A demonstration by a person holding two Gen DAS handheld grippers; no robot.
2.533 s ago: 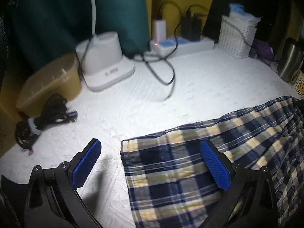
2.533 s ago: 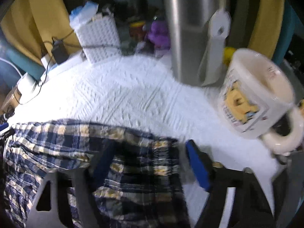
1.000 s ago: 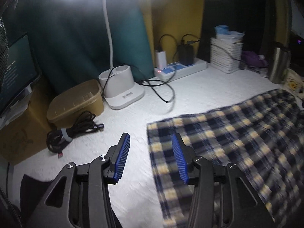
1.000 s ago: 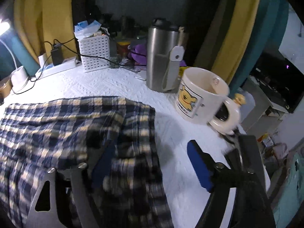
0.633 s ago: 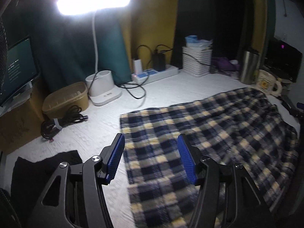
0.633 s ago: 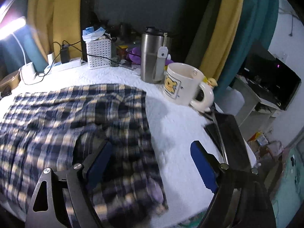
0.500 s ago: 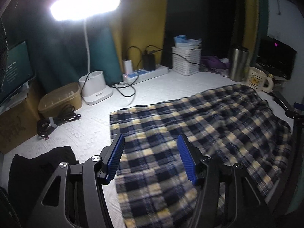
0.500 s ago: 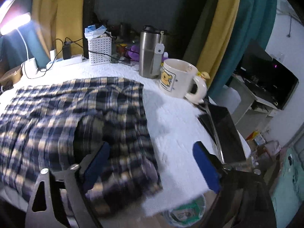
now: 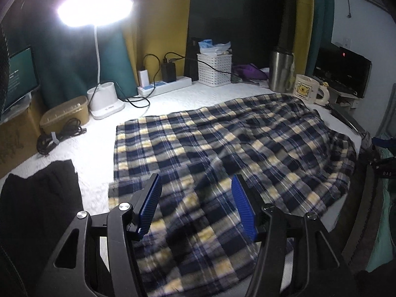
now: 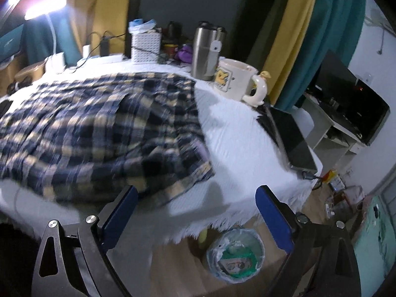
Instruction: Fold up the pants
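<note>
The navy, yellow and white plaid pants (image 9: 222, 153) lie spread flat over the white table cover (image 9: 99, 143). They also show in the right wrist view (image 10: 99, 128), reaching the table's near edge. My left gripper (image 9: 196, 203) is open and empty, held above the pants' near part. My right gripper (image 10: 196, 212) is wide open and empty, held off the table's near right corner, clear of the pants.
A lit desk lamp (image 9: 104, 99), power strip (image 9: 165, 85), white basket (image 9: 214, 68), steel tumbler (image 10: 208, 49) and mug (image 10: 235, 79) line the back. A black garment (image 9: 37, 198) lies at the left. A laptop (image 10: 289, 136) sits at the right edge, a bin (image 10: 235, 255) below.
Both grippers pulled back and up from the pants, so the whole garment now shows. The left gripper opened wider. The right gripper moved off past the table edge.
</note>
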